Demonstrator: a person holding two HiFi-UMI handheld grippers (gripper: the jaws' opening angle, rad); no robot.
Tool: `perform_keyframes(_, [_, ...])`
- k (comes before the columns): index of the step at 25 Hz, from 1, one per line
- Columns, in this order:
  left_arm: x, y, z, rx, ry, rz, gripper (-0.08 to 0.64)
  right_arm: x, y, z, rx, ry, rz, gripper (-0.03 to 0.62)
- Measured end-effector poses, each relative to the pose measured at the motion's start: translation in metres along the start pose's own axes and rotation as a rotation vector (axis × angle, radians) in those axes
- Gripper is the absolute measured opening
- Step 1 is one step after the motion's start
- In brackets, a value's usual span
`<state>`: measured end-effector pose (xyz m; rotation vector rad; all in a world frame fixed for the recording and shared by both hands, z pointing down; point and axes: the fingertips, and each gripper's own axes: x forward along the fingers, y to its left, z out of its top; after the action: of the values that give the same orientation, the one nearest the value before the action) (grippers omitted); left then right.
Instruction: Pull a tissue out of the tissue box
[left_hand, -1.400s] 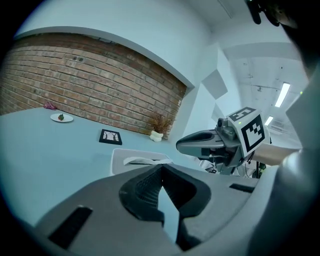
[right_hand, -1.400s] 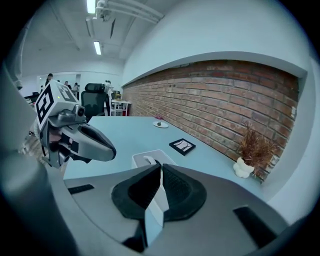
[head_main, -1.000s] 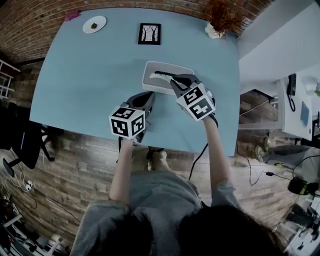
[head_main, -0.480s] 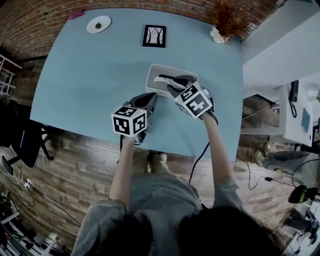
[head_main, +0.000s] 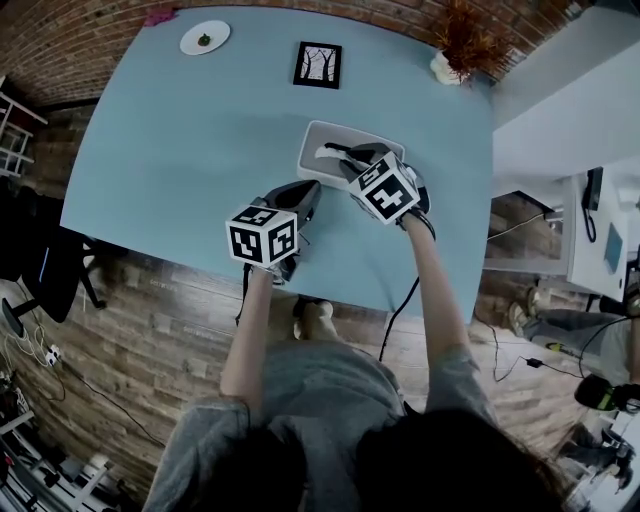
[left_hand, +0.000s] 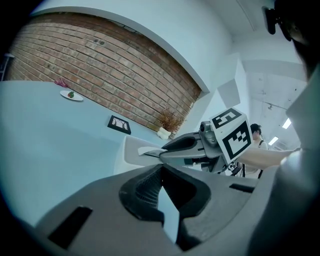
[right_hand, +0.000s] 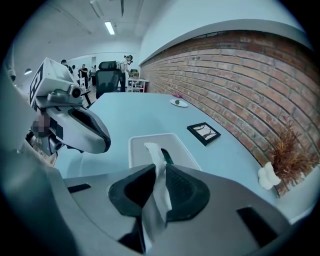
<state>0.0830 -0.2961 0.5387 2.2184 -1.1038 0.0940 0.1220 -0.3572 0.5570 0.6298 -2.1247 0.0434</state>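
The right gripper (right_hand: 159, 189) has its jaws pinched tight on the tissue (right_hand: 155, 155), the white sheet running up the middle of the right gripper view, from between the pads to the slot of the tissue box (right_hand: 137, 150). That's the grip made and the pull in hand; the tissue looks only partly out, its far end down in the slot.

The left gripper (left_hand: 163, 195) holds nothing: its jaws sit almost together, only a thin wedge of blue table showing between them. In the head view it hangs just beside the box's lower-left corner; whether it touches the box can't be told.

The box sits right of centre on the blue table (head_main: 180, 130), with a framed picture (head_main: 317, 64) above it and a small plate (head_main: 204, 37) at upper left.

Next, likely a steady draw up and away from the slot, grip kept firm so the thin sheet neither slips nor tears. The light box may lift, so the left gripper could pin it.
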Motion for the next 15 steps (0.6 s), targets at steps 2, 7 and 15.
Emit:
perform_keyframes(2, [-0.001,0.003,0.0,-0.007,-0.002,0.004,0.003,0.002,-0.001,-0.001,-0.023,0.015,-0.002,0.022])
perform_keyframes(7, [-0.003,0.009,0.0,-0.011,-0.002,0.023,0.003,0.005,-0.002,-0.002,-0.043,0.028,-0.004,0.003])
perform_keyframes(15, [-0.005,0.013,0.0,-0.018,0.017,0.035,0.003,-0.003,-0.006,0.005,-0.038,0.003,-0.004,0.002])
